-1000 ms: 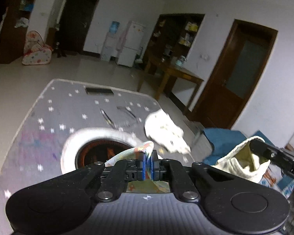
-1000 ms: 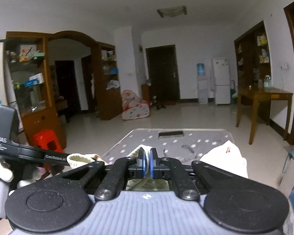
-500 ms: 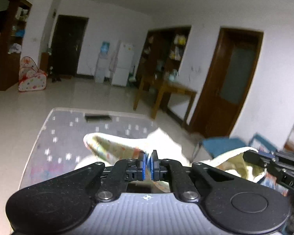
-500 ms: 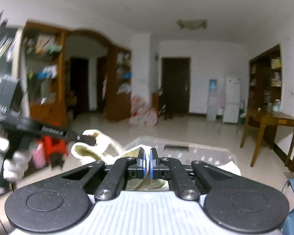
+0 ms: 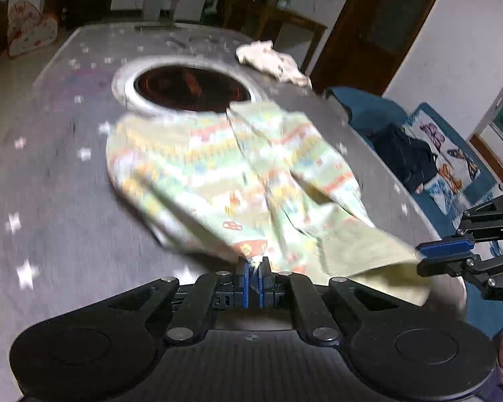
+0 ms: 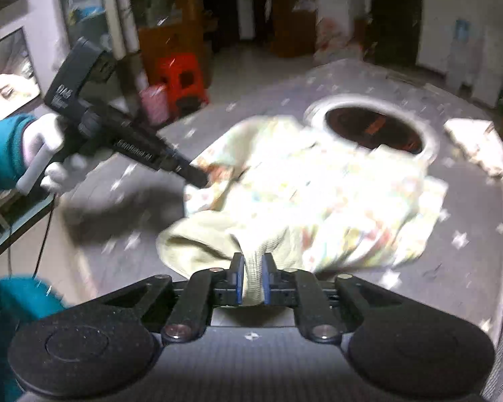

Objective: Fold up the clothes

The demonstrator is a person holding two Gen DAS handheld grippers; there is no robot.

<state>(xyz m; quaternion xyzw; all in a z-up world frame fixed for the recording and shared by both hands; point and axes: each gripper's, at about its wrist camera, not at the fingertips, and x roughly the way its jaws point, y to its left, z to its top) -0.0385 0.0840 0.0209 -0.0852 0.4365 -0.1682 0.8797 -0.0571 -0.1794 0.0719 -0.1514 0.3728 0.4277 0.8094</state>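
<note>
Grey star-printed bench point(image 5: 57, 234) carries the patterned garment point(image 5: 224, 167), left claw point(image 5: 253, 268) pinching its hem, right claw point(image 6: 251, 268) just loosening around its waistband, which may slip out and bunch.

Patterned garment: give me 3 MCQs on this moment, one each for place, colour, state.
1. Where does the patterned garment lie?
A. On the grey star-print table cover, reaching the round opening
B. On the floor
C. On a chair

2. Colour of the stool beside the table?
A. Blue
B. Red
C. White

3. The left hand-held gripper:
A. Wide open, empty
B. Shut on the garment's edge
C. Holding a hanger

Key: 1 A, its far edge overlaps the opening's rim; 2 B, plainly red in the right wrist view; 3 B, pads pinch the fabric.
</note>
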